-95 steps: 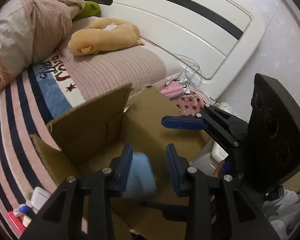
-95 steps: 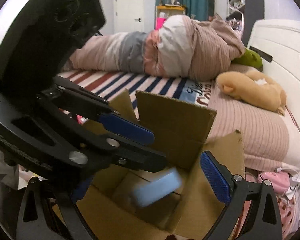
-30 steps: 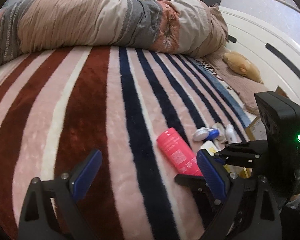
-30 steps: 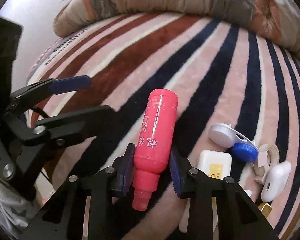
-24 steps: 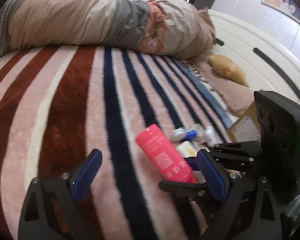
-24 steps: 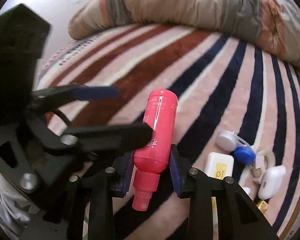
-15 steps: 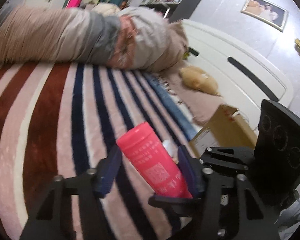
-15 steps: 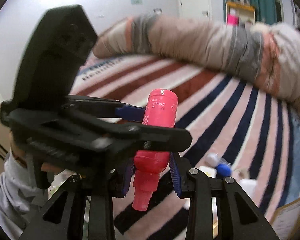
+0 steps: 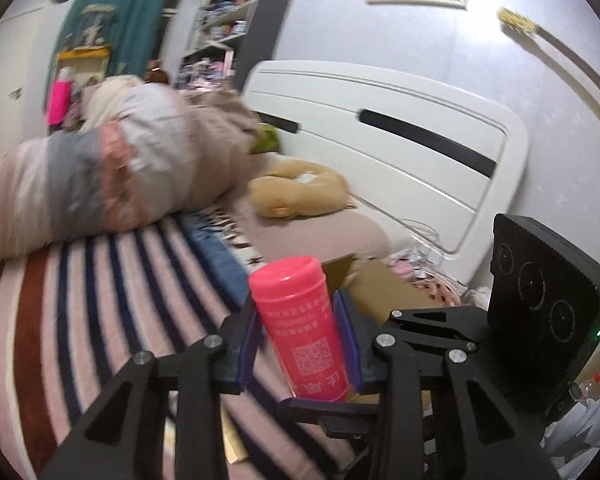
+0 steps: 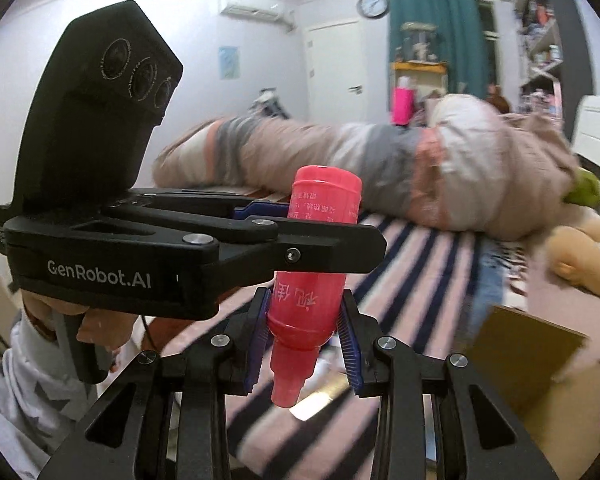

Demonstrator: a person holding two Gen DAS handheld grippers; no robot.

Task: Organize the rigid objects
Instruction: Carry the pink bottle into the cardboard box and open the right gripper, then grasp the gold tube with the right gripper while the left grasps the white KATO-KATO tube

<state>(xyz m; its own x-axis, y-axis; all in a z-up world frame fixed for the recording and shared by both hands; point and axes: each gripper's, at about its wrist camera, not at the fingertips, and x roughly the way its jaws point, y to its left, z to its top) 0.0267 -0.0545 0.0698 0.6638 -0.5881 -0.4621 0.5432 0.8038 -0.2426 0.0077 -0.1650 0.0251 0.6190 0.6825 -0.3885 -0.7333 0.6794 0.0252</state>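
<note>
A pink bottle (image 9: 300,328) hangs in the air over the striped blanket, held from two sides. My left gripper (image 9: 296,308) has its blue pads against the upper body of the bottle while its jaws are closing. My right gripper (image 10: 305,320) is shut on the bottle (image 10: 324,200) near its shoulder, with the neck pointing back toward the camera. In the right wrist view my left gripper (image 10: 324,232) crosses in from the left and clamps the bottle's middle. An open cardboard box (image 9: 380,288) lies beyond the bottle, beside the bed; this box (image 10: 520,360) sits low on the right.
A striped blanket (image 9: 100,300) covers the bed, with a rolled duvet (image 9: 120,176) across its far side. A tan plush toy (image 9: 300,192) lies by the white headboard (image 9: 400,140). A person's hand (image 10: 84,320) holds the left gripper's handle.
Both grippers have risen off the blanket with the pink bottle and swung toward the headboard and box. My left jaws have gone from wide apart to closed around the bottle.
</note>
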